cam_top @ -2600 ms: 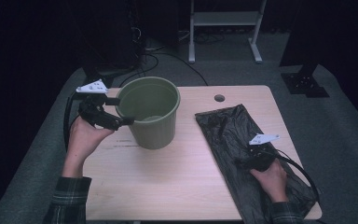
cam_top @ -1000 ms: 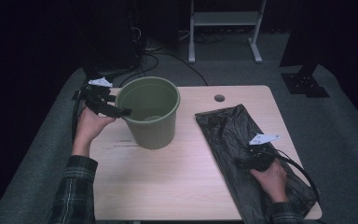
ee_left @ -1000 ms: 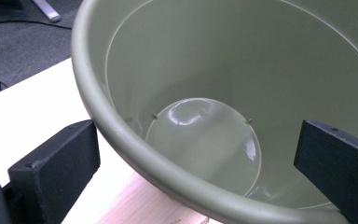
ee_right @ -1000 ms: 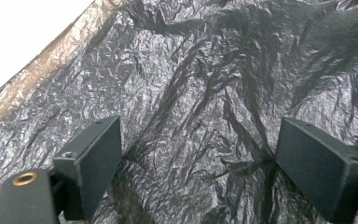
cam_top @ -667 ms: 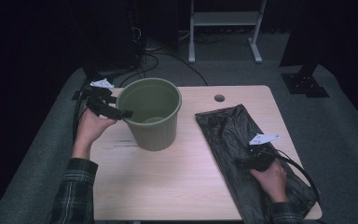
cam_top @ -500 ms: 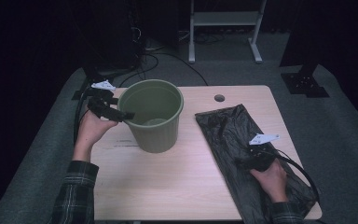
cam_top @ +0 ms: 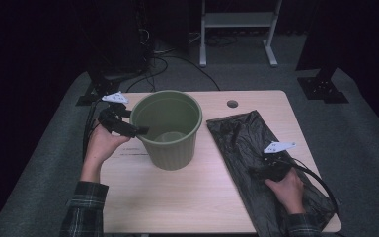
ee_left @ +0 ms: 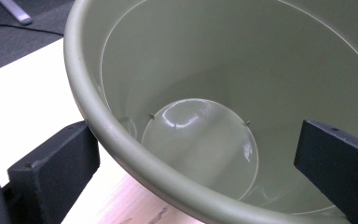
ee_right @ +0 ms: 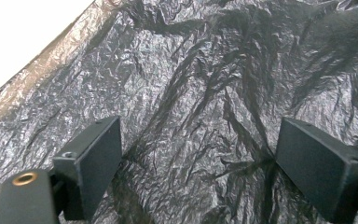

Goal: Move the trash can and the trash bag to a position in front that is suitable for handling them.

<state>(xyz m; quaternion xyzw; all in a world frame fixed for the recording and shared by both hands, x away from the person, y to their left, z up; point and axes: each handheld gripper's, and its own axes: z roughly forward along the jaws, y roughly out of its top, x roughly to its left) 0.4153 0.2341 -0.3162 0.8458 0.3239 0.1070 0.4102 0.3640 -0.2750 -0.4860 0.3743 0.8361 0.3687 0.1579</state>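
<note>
Jaws of my left gripper stand wide apart and straddle the rim of the olive-green round plastic bucket: in the left gripper view one black jaw sits outside the wall at the lower left of the frame, the other inside at the right edge, with the rim running between them. Neither pad touches the plastic yet, as far as I can tell. I hold it this way, I judge, so that one squeeze would pinch the wall and steady the bucket while the liner goes in.

My right gripper rests low on the crinkled black plastic bin bag, which lies flat and lengthwise in the right half of the high view, its near end reaching the table's front edge by my right hand. In the right gripper view the jaws are spread wide with only wrinkled film between them, nothing gripped. I reckon the bag is laid out flat so I can find an edge to lift.

The bucket stands upright left of centre on the pale wooden table, just beside the bag but not touching it. It is empty: smooth matt walls taper down to a glossy round floor that catches a highlight, with a thick rolled lip on top.
</note>
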